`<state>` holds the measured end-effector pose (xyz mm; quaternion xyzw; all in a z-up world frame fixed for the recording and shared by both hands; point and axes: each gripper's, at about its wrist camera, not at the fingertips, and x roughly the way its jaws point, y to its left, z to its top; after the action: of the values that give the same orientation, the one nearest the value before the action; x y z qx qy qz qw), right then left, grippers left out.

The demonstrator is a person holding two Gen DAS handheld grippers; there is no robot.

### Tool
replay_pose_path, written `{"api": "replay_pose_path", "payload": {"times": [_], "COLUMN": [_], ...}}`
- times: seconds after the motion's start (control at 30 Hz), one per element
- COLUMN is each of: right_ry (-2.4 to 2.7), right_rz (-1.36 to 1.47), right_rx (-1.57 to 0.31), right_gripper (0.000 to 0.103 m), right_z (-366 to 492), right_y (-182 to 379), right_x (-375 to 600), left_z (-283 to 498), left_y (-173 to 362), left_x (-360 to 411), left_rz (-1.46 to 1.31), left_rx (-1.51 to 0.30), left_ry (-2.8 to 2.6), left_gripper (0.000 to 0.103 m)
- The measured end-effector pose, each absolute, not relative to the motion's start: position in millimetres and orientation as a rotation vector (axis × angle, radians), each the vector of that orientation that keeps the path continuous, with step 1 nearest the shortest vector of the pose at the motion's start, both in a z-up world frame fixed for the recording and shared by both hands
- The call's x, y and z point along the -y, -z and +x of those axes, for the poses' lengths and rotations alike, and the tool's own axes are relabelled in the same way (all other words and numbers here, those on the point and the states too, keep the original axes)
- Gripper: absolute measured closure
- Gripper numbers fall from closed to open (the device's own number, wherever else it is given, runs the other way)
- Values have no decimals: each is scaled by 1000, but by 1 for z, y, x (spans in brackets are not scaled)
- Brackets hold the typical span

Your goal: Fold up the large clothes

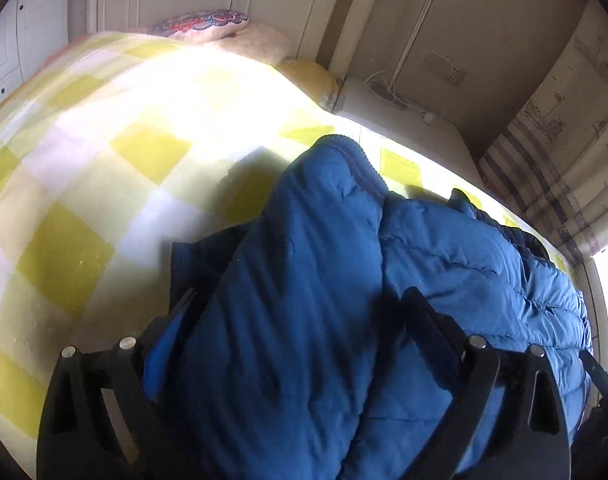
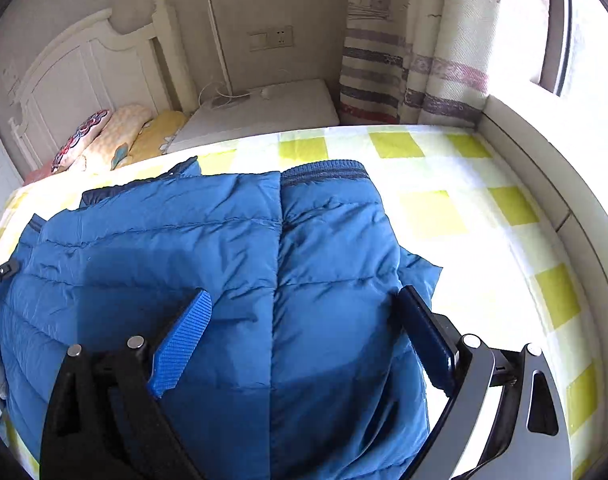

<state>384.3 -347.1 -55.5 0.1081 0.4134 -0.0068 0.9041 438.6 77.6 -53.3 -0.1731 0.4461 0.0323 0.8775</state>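
Lying on the checked sheet [image 2: 443, 208] of the bed, the blue puffer jacket [image 2: 232, 248] has a sleeve or side panel already laid over its body, ribbed cuff [image 2: 323, 171] pointing toward the headboard [image 2: 84, 68].

The right gripper [image 2: 304, 312] hangs over the jacket's near part with its jaws spread, the padded fabric between the fingers but seemingly not pinched. The left gripper [image 1: 300, 312] also has its jaws spread around a raised bulge of jacket; whether the pads actually touch cloth I cannot tell.

The likely trouble is the filling: slick, springy quilting (it puffs back readily) could slip from a shallow pinch, or a grab could catch only the top layer and drag the laid-over sleeve askew.

Both views cut off the jacket's near edge behind the gripper bodies. Glare from the window side washes out the sheet beyond the jacket, and the far hem and collar are hard to make out.
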Motion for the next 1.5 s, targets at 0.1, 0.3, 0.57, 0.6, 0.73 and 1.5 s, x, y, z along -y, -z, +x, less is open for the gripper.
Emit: {"api": "replay_pose_path", "payload": {"times": [0.1, 0.3, 0.57, 0.6, 0.73, 1.5], "right_ry": [-56, -36, 8, -6, -173, -91], "right_rz": [385, 361, 237, 204, 91, 152], "right_rx": [-855, -817, -644, -623, -604, -730], "right_gripper": [12, 12, 12, 12, 10, 5], "right_z": [382, 380, 342, 333, 305, 292], "right_y": [71, 68, 29, 19, -7, 63], "right_x": [368, 361, 342, 331, 269, 303], "left_z": [439, 428, 403, 391, 360, 314], "left_y": [53, 50, 26, 16, -5, 52], "left_x": [-75, -82, -72, -62, 8, 4], "left_rz": [-347, -399, -352, -338, -173, 69], "left_rx": [-913, -839, -781, -735, -699, -742], "left_ry": [-82, -116, -177, -146, -22, -146], "left_gripper": [4, 4, 4, 4, 3, 2]}}
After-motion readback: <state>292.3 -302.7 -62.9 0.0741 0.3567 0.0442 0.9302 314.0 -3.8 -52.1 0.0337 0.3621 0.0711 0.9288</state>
